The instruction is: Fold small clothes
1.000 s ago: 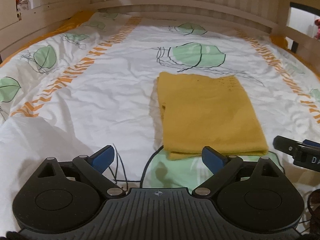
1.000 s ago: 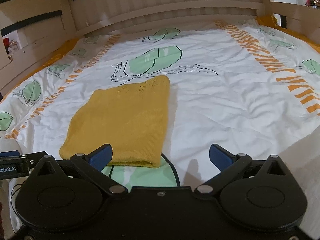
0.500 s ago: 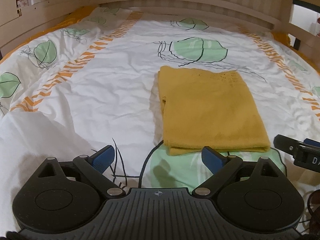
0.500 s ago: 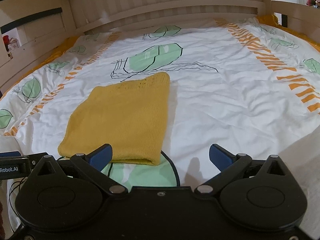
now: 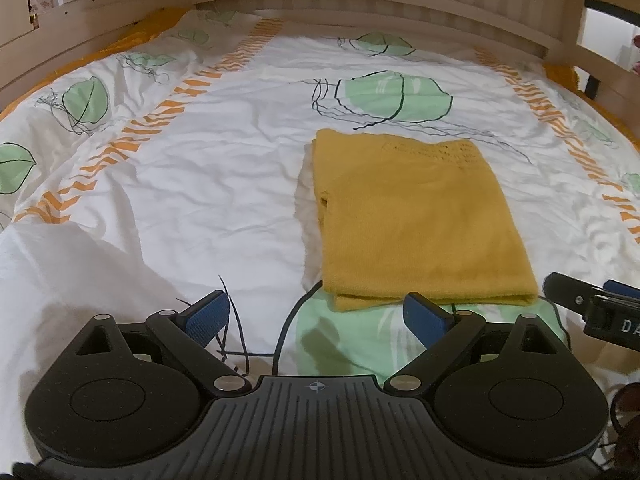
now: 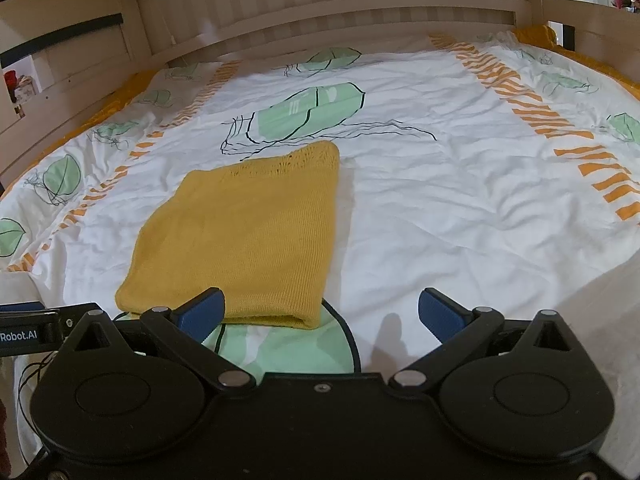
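The underside and inner layers of the folded yellow garment (image 5: 416,220) are concealed; only stacked edges are seen at its near edge. In the right wrist view, part of the near edge of the garment (image 6: 248,236) is covered by a blue fingertip (image 6: 202,314). The right gripper (image 5: 592,308) is cut off by the right edge of the left wrist view, so its lettering is truncated. The left gripper (image 6: 28,326) is likewise cut off at the left edge of the right wrist view. The near corners of the bedspread (image 5: 192,184) are hidden behind the gripper bodies. Items beyond the bed frame (image 6: 280,8) are too small to be identified.
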`<action>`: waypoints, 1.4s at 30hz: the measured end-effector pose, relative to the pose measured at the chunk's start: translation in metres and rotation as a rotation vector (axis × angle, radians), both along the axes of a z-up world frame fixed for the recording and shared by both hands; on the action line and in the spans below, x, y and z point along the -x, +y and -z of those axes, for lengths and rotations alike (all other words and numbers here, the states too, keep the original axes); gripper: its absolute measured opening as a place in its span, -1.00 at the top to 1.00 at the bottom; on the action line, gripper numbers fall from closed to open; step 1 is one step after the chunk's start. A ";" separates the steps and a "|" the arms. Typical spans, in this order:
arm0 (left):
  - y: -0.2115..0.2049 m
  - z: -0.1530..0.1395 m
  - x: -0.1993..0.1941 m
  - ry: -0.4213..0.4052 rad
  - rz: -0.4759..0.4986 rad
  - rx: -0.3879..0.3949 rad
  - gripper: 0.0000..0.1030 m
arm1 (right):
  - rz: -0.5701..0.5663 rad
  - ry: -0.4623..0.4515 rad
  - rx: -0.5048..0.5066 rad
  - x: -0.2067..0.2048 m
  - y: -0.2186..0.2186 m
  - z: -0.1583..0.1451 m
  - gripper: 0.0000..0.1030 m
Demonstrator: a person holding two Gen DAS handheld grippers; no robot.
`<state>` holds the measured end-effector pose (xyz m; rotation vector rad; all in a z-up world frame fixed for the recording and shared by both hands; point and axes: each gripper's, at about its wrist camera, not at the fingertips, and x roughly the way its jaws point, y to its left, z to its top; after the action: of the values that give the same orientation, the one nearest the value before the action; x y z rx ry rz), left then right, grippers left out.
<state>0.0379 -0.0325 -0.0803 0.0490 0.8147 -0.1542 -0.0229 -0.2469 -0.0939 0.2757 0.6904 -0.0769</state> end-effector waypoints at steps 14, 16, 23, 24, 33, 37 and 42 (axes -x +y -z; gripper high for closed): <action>0.001 0.001 -0.002 0.011 0.008 0.014 -0.84 | 0.000 0.008 -0.001 0.000 -0.001 -0.001 -0.99; 0.001 0.001 -0.003 0.013 0.007 0.016 -0.84 | 0.001 0.009 -0.001 0.000 -0.001 0.000 -0.99; 0.000 0.001 -0.003 0.010 0.005 0.015 -0.84 | 0.001 0.012 0.000 0.000 -0.001 0.001 -0.99; 0.000 0.001 -0.003 0.011 0.006 0.015 -0.84 | 0.001 0.013 0.001 0.000 -0.001 0.001 -0.99; 0.001 0.003 -0.005 0.029 0.001 0.031 -0.81 | 0.001 0.017 0.002 -0.001 -0.001 0.002 -0.99; 0.003 0.004 -0.006 0.038 -0.001 0.040 -0.81 | 0.001 0.018 0.003 0.000 -0.002 0.002 -0.99; 0.003 0.004 -0.007 0.039 0.000 0.040 -0.81 | 0.001 0.019 0.003 0.000 -0.001 0.002 -0.99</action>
<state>0.0445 -0.0297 -0.0843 0.0083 0.8502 -0.1723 -0.0226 -0.2483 -0.0959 0.2723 0.7092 -0.0814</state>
